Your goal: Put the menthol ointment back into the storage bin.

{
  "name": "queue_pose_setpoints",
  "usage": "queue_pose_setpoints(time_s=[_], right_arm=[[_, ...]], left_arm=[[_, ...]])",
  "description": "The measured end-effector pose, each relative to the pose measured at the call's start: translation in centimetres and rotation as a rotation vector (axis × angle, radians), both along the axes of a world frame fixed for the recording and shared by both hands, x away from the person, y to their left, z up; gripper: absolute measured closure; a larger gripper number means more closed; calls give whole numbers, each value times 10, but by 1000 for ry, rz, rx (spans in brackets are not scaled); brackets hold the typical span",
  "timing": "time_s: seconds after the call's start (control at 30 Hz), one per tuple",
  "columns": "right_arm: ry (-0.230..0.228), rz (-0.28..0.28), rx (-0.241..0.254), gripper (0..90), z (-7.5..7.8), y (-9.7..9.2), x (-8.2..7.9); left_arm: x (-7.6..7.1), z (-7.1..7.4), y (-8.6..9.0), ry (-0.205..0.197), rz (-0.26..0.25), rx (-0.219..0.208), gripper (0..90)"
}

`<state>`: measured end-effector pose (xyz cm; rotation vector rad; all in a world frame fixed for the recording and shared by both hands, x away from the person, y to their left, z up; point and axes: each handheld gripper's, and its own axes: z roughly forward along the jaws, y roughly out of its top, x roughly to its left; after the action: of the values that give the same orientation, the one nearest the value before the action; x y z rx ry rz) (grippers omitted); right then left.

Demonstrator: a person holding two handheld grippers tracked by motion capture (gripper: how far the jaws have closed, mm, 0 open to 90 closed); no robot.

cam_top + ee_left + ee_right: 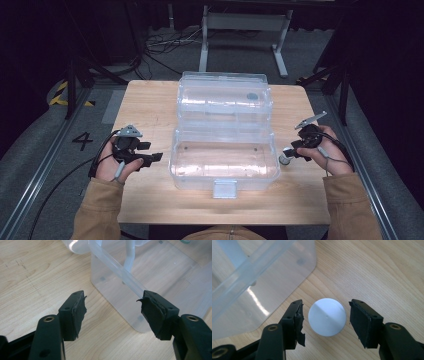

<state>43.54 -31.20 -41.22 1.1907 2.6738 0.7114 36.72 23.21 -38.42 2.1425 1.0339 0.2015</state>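
A clear plastic box (pixel 176 167) stands open in the middle of the wooden table (pixel 145 107), its lid (pixel 225 97) folded back behind it. My left gripper (pixel 156 159) is low by the box's left side, open with nothing between its jaws; in the left gripper view (pixel 112 303) the box's corner (pixel 117 295) lies just ahead. My right gripper (pixel 290 152) is by the box's right side, pointing down. It stands open (pixel 325 308) around a small white round thing (pixel 327 317) on the table (pixel 284 159), with a gap at each pad.
The box has a clear latch tab (pixel 224 189) on its front wall, near the table's front edge. A grey round mark (pixel 252 95) shows on the lid. Beyond the table are a metal stand (pixel 245 30), cables and dark floor.
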Motion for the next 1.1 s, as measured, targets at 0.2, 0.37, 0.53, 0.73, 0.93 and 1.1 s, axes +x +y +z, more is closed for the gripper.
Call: queue_pose_setpoints(time_s=[0.2,0.37,0.53,0.73,0.93,1.1], right_arm=[[20,-6,-25,445,-8,2,3],[34,3,-36,443,-14,5,5],[39,19,-50,448,-17,10,6],[55,21,-95,495,-20,10,7],[54,19,-97,504,-20,11,7],[42,9,-89,505,-16,9,6]], left_arm=[[1,-1,0,4,-2,7,368],[1,-2,0,13,-1,5,369],[1,-3,0,20,-9,11,368],[1,-3,0,21,-3,9,368],[2,-4,1,28,-6,16,364],[1,-4,2,23,0,13,364]])
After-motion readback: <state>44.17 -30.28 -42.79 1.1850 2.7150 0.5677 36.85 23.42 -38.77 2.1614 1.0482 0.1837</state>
